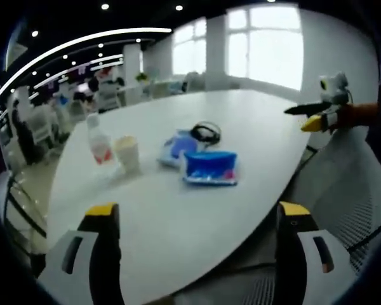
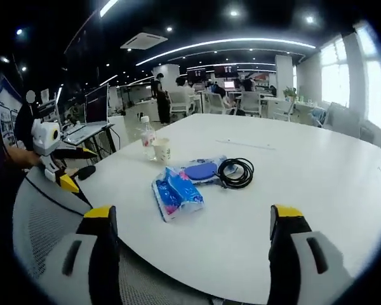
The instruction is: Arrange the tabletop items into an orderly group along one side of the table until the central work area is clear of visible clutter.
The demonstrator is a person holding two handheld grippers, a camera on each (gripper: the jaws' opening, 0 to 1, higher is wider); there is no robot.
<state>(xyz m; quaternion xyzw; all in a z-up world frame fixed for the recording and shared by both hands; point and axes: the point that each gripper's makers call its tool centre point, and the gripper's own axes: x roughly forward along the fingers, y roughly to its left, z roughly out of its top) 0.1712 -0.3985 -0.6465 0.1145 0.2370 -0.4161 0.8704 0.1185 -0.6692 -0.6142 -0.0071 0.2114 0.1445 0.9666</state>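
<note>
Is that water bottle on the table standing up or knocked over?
Standing up. The bottle rises vertically from the table, cap on top, beside the paper cup.

no legible text, labels or signs

mesh chair [image 2: 44, 222], laptop [image 2: 92, 121], ceiling lights [image 2: 235, 43], bright windows [image 1: 267, 47]

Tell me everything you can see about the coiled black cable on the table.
The black cable is a thin cord wound into a loose round coil of several loops, lying flat on the white table. It looks like rubber or plastic. It sits right beside the flat blue pouch, seemingly touching its edge, with the tissue pack a little further along. In the left gripper view it lies behind the pouch. Neither gripper touches it.
</note>
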